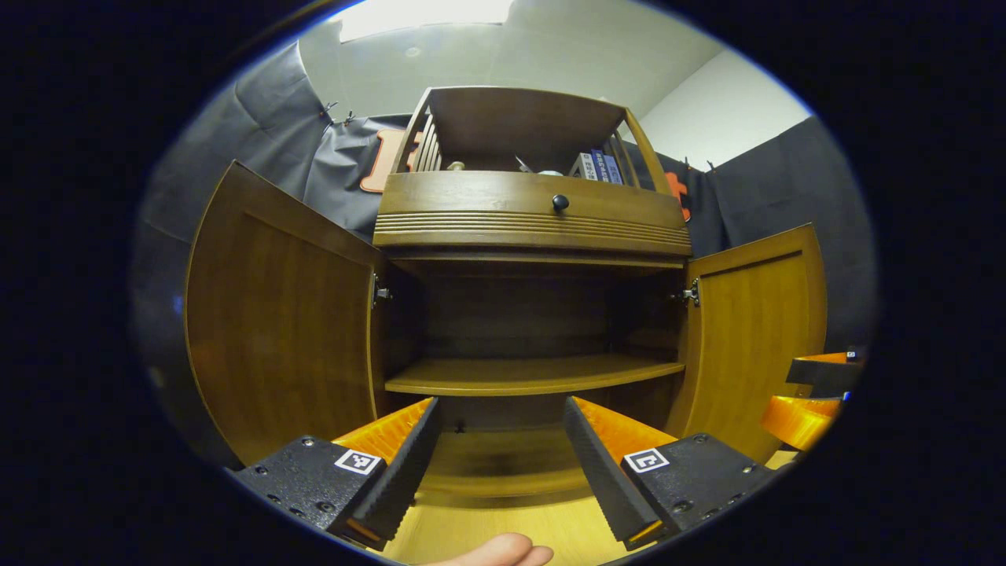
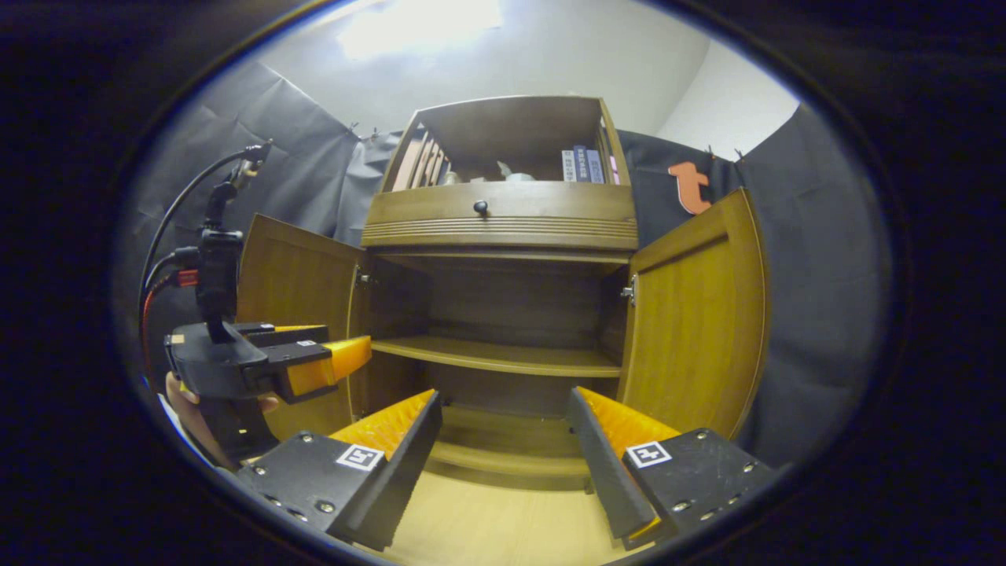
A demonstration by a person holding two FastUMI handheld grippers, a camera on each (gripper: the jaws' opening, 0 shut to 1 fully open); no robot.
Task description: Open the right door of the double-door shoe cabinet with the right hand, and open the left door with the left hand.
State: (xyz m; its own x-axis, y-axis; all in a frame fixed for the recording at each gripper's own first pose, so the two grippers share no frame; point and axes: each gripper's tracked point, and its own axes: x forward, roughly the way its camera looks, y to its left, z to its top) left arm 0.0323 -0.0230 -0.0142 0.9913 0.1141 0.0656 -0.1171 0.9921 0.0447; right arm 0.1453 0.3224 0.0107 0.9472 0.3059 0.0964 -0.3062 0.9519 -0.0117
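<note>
While both doors stand open, the left gripper (image 1: 499, 448) and right gripper (image 2: 503, 444) have their jaws spread wide, holding nothing. Both point level at the shoe cabinet (image 1: 534, 212).

two open doors (image 1: 279, 314) (image 1: 754, 330), one drawer (image 1: 530, 208), one shelf (image 1: 526, 376), two grippers (image 1: 501, 456) (image 2: 503, 460)

Pale wood floor (image 2: 487, 527) carrying the shoe cabinet (image 2: 503, 220), inner shelf (image 1: 534, 376) apparently bare, books (image 2: 580, 165) on top shelf.

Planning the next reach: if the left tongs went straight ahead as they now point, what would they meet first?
Probably nothing soon: the left tongs, open, aim between the swung-open doors into the cabinet's lower compartment, under the shelf. Its back panel would likely come first; depth is unclear.
</note>
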